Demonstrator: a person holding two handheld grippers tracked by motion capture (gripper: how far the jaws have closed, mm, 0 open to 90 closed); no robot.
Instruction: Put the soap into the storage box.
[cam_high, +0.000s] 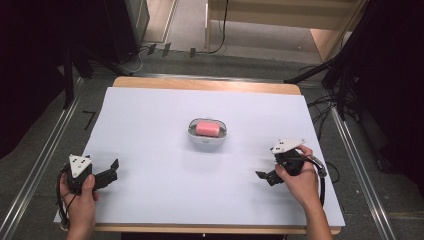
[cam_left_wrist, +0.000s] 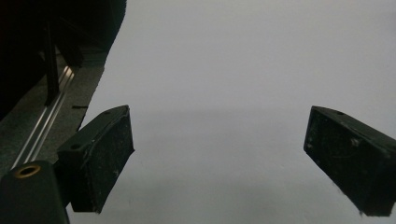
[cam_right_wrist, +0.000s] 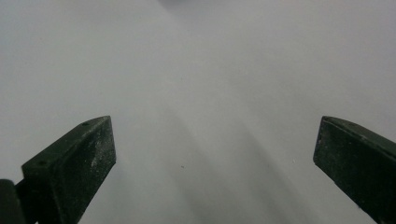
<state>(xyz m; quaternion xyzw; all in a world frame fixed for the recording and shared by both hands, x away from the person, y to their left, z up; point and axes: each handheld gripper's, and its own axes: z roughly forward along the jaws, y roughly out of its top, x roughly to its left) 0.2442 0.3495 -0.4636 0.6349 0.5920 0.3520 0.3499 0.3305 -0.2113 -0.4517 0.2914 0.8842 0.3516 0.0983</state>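
A pink block (cam_high: 207, 128) lies in a small white oval dish (cam_high: 206, 141) at the middle of the white table sheet (cam_high: 150, 115). My left gripper (cam_high: 111, 171) rests at the near left of the sheet, held by a hand, well apart from the dish. In the left gripper view its jaws stand wide apart with only bare sheet between them (cam_left_wrist: 219, 154). My right gripper (cam_high: 264, 176) is at the near right, also hand-held and away from the dish. Its jaws are spread wide over bare sheet (cam_right_wrist: 215, 158) in the right gripper view.
The sheet covers a wooden table (cam_high: 205, 84) with metal rails (cam_high: 45, 160) along both sides. Cables (cam_high: 320, 107) and dark stands lie on the floor to the right and back. A wooden bench (cam_high: 280, 20) stands behind.
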